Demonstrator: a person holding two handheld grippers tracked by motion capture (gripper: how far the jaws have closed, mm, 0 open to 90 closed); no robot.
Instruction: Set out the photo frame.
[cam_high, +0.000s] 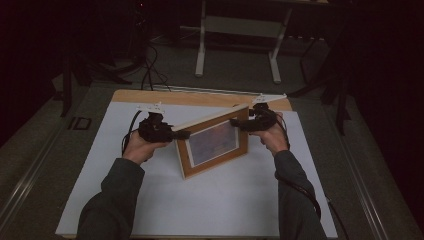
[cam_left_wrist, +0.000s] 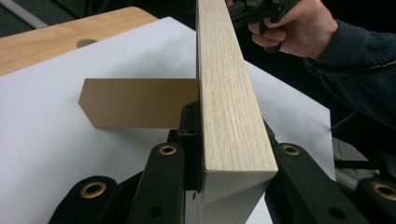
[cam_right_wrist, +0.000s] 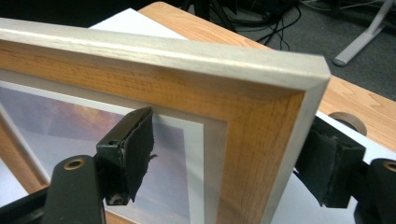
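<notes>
Your left gripper (cam_high: 181, 134) is clamped on the picture frame's (cam_high: 214, 141) end, holding it upright on the white sheet (cam_high: 210, 200) with its stand (cam_left_wrist: 135, 102) swung out behind. Your right gripper (cam_high: 239, 123) straddles the opposite corner with its jaws apart, gripping nothing, so the left alone steadies the frame.

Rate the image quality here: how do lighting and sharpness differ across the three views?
High view: dim and soft, surroundings nearly black, the picture frame readable. Left gripper view: brightly lit, frame edge sharp, the hand behind softer. Right gripper view: well lit, the frame's corner crisp, its glass hazy, background blurred.
</notes>
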